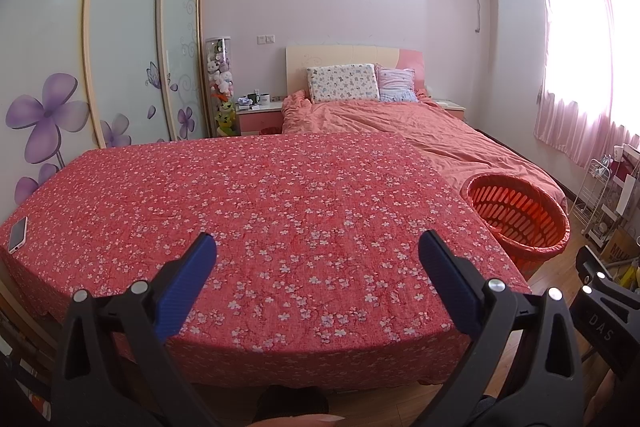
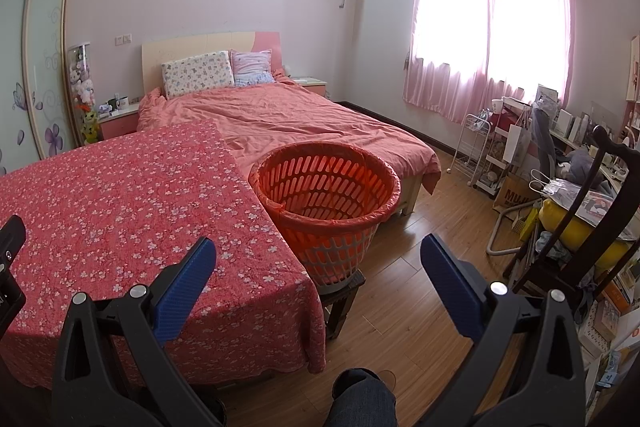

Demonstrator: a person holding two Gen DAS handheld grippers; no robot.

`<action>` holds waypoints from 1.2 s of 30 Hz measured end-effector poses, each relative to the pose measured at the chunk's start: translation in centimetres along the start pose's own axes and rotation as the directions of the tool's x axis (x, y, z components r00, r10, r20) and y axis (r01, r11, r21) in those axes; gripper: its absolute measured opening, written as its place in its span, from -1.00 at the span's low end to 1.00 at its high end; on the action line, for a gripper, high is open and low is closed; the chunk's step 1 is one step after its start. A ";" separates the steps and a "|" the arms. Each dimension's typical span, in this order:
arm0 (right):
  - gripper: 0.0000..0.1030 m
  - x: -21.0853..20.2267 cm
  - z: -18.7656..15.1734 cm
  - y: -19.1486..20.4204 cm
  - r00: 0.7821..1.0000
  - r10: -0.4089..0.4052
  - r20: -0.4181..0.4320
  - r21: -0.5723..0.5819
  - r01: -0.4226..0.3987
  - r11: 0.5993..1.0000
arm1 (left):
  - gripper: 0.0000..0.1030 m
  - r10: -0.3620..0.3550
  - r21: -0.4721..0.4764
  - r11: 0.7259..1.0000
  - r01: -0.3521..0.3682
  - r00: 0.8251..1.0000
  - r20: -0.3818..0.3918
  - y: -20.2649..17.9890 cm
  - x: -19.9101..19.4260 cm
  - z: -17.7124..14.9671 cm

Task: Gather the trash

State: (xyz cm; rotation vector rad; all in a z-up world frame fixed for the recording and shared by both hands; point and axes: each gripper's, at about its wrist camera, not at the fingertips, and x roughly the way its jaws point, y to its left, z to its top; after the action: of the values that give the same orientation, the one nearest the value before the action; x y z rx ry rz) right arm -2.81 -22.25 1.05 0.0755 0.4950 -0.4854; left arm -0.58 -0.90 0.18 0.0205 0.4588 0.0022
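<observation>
While both grippers are hovering spread and empty: left gripper over floral-cloth table, right gripper facing orange basket at 12 o'clock. No trash showing on cloth; phone lying at 9 o'clock. Advise scanning before reaching.
</observation>
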 end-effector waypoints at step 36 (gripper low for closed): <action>0.96 0.2 -0.9 0.2 1.000 0.006 -0.008 -0.005 -0.006 1.000 | 0.92 -0.002 -0.002 1.000 0.002 1.000 -0.011 0.5 0.3 0.0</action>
State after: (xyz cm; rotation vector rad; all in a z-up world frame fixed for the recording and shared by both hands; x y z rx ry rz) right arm -2.95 -22.01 0.19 0.0736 0.5036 -0.4783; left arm -0.30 -0.37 0.04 0.0177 0.4693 0.0010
